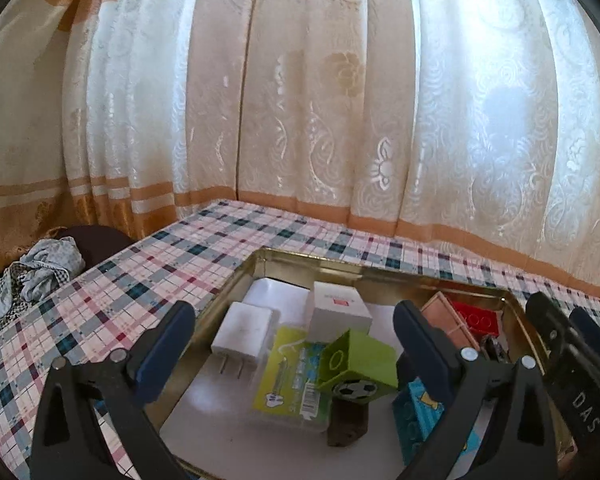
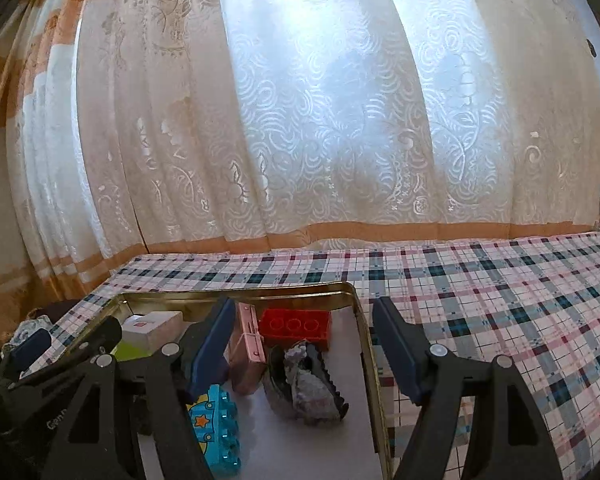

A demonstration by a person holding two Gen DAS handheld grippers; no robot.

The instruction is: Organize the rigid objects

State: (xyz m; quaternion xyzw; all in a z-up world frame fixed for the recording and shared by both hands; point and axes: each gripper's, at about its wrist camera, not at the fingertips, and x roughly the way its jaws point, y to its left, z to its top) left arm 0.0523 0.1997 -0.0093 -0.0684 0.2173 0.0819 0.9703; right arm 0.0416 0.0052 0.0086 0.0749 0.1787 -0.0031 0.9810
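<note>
Both my left tool (image 1: 294, 350) and right tool (image 2: 304, 344) gape empty over the tin (image 1: 236, 276); its hard, light blocks suit flat-side pinches.

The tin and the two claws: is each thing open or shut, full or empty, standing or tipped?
Tin: lid off, holding several things.
Left claw: open, empty, above the tin.
Right claw: open, empty, straddling the tin's side wall.
Green block: tilted, propped on other things.
White charger: lying flat, prongs out.
Curtain: drawn shut.
</note>
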